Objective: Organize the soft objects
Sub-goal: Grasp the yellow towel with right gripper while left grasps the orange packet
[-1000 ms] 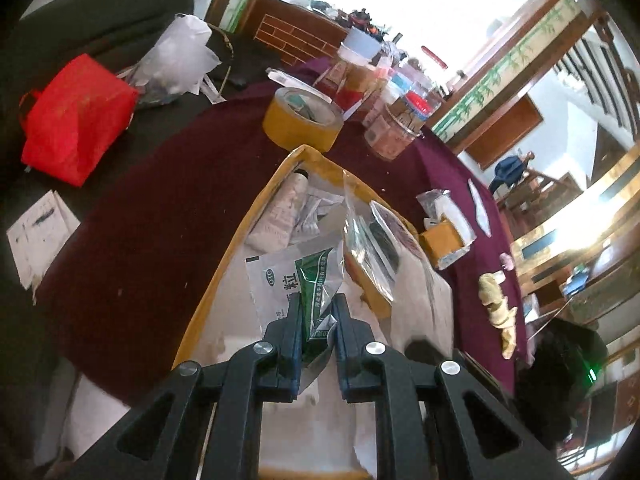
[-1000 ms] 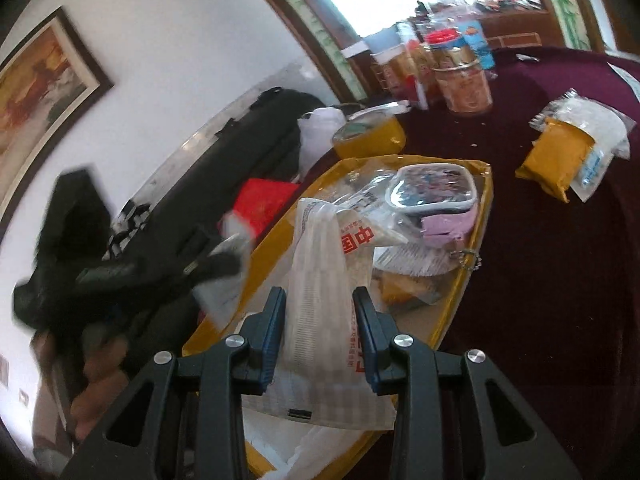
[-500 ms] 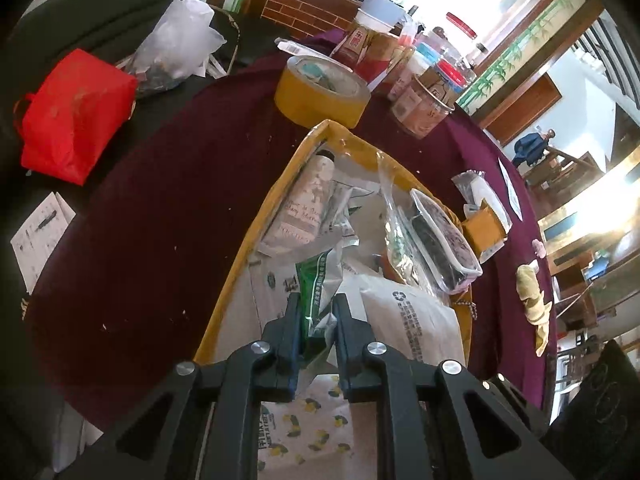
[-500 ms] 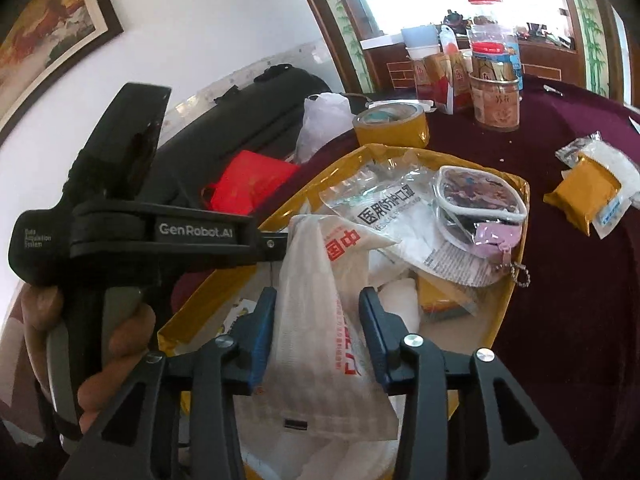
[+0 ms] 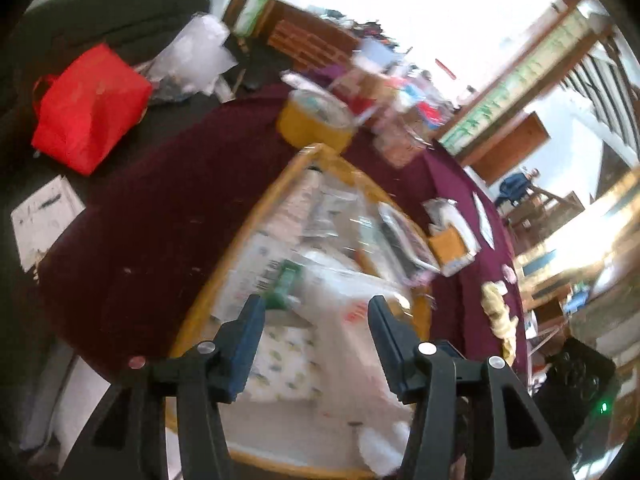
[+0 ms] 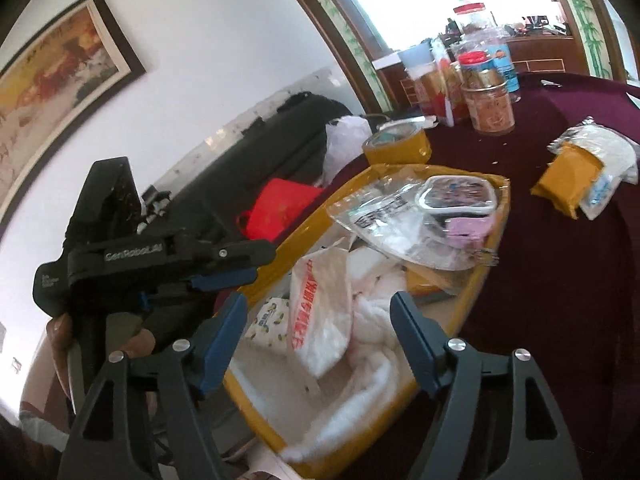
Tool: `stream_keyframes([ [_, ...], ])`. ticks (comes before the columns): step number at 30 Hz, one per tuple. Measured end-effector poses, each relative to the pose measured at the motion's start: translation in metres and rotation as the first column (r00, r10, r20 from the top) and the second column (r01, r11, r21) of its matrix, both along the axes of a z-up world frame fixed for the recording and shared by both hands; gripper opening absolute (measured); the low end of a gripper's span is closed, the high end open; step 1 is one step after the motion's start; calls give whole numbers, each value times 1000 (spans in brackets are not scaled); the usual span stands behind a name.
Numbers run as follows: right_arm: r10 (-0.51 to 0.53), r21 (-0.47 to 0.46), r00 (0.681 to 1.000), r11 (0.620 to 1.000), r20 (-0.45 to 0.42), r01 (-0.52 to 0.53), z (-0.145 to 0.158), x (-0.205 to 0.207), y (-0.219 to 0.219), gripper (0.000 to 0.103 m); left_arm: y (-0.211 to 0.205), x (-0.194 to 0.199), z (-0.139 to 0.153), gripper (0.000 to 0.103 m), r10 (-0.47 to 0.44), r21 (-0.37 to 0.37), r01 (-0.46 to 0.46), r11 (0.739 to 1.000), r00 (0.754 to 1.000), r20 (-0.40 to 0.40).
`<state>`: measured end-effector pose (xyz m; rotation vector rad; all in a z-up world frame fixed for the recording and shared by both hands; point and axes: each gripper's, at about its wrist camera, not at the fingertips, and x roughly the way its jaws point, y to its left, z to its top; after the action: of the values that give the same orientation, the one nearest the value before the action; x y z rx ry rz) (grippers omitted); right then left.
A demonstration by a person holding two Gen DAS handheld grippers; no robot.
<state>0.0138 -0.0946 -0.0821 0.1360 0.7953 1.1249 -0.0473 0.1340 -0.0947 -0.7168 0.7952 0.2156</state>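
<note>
A yellow tray [image 6: 400, 169] [image 5: 216, 280] on the maroon table holds soft packets. My right gripper [image 6: 318, 304] hovers over its near end, jaws opening. A white bag with red print [image 6: 320, 312] [image 5: 352, 300] lies loose below them on a fluffy white cloth [image 6: 372, 360], free of the pads. My left gripper [image 5: 316, 312] [image 6: 256, 264] is at the tray's left edge, jaws also opening. The green and white packet [image 5: 286, 284] rests in the tray just ahead of them, untouched. The left wrist view is blurred.
A tape roll [image 6: 396, 144] [image 5: 316, 124] and several jars [image 6: 488, 104] stand beyond the tray. A yellow packet with a clear bag [image 6: 568, 184] lies on the cloth to the right. A red bag [image 5: 88, 108] and a paper sheet [image 5: 44, 216] lie off to the left.
Both grippers spread their jaws. The left let go of the green and white packet, the right let go of the white bag, and both items now lie in the tray.
</note>
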Motion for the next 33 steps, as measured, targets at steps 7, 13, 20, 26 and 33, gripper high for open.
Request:
stream_keyframes([
  [7,-100,22,995,995,1,99,8,24,-68,78,-71,23,18,67,-141,19,140,990,987,74],
  [13,-225,-7,974,974,12,225,27,66,-136,84,-121,46,22,68,-252,17,252,968,965,69],
  [20,-360,-258,926,889,116,378,36,167,-182,89,-154,63,23,70,-293,41,291,956,956,33],
  [26,-486,-256,867,829,108,497,-5,222,-221,89,-166,69,17,70,-311,63,311,948,950,-17],
  [33,-456,-314,890,842,16,438,-34,235,-220,89,-173,90,13,71,-320,75,324,943,945,-61],
])
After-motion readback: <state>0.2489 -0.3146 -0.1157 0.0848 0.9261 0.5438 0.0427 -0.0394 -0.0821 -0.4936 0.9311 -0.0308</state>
